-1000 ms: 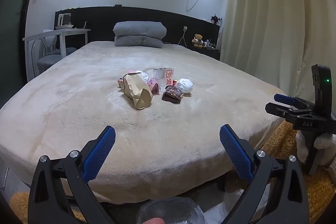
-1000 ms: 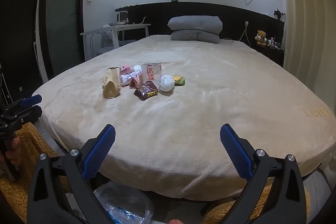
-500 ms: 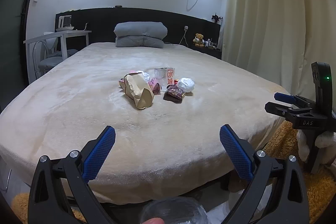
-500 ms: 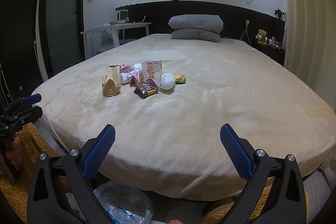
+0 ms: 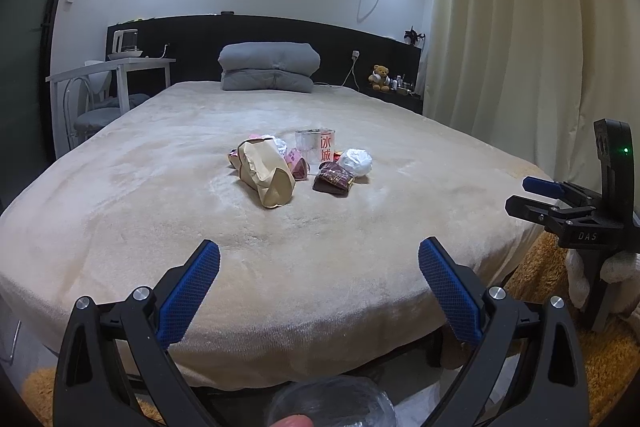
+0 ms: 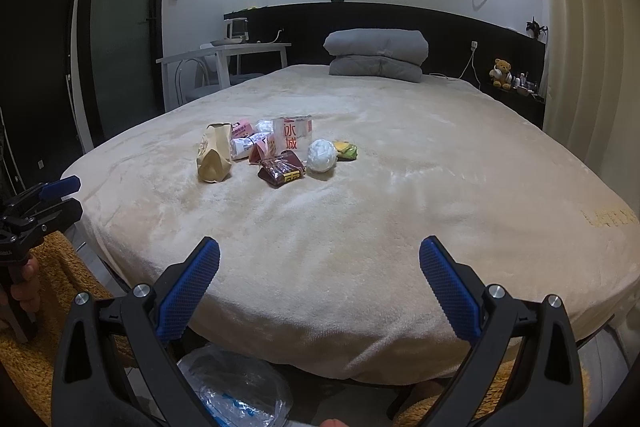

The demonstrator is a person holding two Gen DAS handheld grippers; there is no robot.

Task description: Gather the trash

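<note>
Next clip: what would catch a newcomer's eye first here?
A small heap of trash in the middle of the beige bed: a crumpled brown paper bag on the heap's left, a dark brown wrapper and a white crumpled ball to its right. Both tongs, left and right, hang open and empty at the bed's near edge.

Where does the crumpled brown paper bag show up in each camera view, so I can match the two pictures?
Left wrist view: the brown paper bag lies centre-frame on the bed, front of the trash pile, left of the dark wrapper.
Right wrist view: the brown paper bag sits left of centre, at the pile's left end.
Shared landmark: the folded grey duvet at the headboard.
</note>
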